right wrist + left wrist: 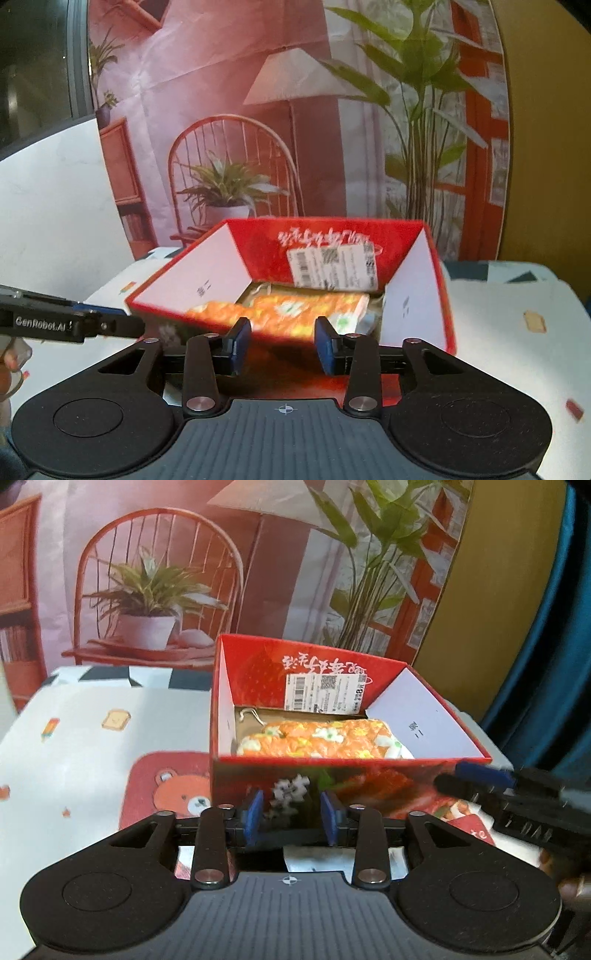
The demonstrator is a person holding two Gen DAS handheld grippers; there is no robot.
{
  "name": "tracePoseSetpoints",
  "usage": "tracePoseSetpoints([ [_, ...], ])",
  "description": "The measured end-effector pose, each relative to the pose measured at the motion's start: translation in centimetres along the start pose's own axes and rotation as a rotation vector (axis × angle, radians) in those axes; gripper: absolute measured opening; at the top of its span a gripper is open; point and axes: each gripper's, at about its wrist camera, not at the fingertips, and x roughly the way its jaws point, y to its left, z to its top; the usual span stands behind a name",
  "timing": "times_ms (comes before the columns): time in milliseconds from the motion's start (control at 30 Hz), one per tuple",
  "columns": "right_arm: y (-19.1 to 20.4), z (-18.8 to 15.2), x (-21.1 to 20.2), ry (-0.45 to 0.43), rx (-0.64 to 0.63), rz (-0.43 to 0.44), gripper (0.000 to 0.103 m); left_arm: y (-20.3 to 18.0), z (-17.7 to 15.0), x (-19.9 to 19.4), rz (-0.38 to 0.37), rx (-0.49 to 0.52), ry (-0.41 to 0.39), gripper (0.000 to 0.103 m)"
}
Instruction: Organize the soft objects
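Already lying folded inside the open red cardboard box (332, 771) with its white inner flaps: an orange quilted fabric piece with white flowers (321, 742), flat on the box floor, so the main step looks done. Both empty and partly parted, nothing between the blue pads: left gripper (291, 818) just before the box's near wall, right gripper (282, 345) at its near edge. Nothing else soft in sight on the white patterned tablecloth (74, 746); probably little left.

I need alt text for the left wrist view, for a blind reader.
An open red cardboard box on a cartoon-print tablecloth holds an orange floral padded fabric item. The left tool, open and empty, faces its front wall.
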Motion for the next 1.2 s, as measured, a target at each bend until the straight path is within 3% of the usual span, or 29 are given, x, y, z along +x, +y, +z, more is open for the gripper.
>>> tracePoseSetpoints([
  [67, 0.1, -1.5, 0.1, 0.025, 0.000, -0.009, 0.042, 0.3, -0.8, 0.2, -0.008, -0.023, 0.010, 0.052],
  [233, -0.9, -3.7, 0.8, 0.088, 0.052, -0.044, 0.042, 1.6, -1.3, 1.1, 0.018, -0.095, 0.042, 0.052],
  [400, -2.2, -3.5, 1.4, 0.080, 0.129, -0.058, 0.043, 2.0, -0.5, 1.9, 0.054, -0.119, 0.051, 0.052],
  [633, -3.1, -4.4, 3.6, 0.159, 0.216, -0.058, 0.046, 2.5, -0.9, 4.2, 0.047, -0.194, 0.121, 0.052],
  [867, -3.7, -5.8, 4.9, 0.251, 0.263, -0.063, 0.047, 2.0, -1.9, 5.1, 0.047, -0.178, 0.162, 0.052],
  [1200, -3.6, -6.7, 5.4, 0.296, 0.284, -0.054, 0.050, 2.5, -2.6, 5.6, 0.040, -0.197, 0.194, 0.052],
])
